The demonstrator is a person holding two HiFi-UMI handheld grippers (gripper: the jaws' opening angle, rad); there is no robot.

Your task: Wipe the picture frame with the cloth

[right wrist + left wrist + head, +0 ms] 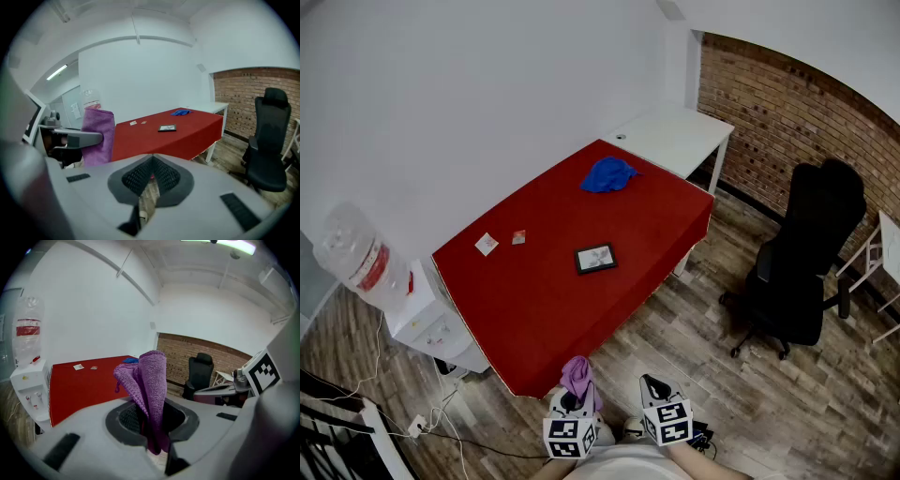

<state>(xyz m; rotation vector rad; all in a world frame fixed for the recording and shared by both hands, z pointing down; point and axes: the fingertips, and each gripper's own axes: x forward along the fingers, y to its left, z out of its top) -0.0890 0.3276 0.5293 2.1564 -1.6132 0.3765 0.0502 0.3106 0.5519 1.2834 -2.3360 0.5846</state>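
Note:
The small dark picture frame (595,258) lies flat near the middle of the red table (534,309); in the right gripper view the frame (167,127) is far ahead. My left gripper (573,399) is off the table's near edge, shut on a purple cloth (577,374). The cloth (151,383) stands up in folds out of the jaws. My right gripper (653,384) hangs beside it over the floor, jaws shut with nothing in them (151,177). Both grippers are well short of the frame.
A blue cloth (608,174) lies at the table's far end, two small cards (487,244) near its left side. A water dispenser (370,267) stands left, a white desk (675,136) behind, a black office chair (806,267) right. Cables (422,427) lie on the wood floor.

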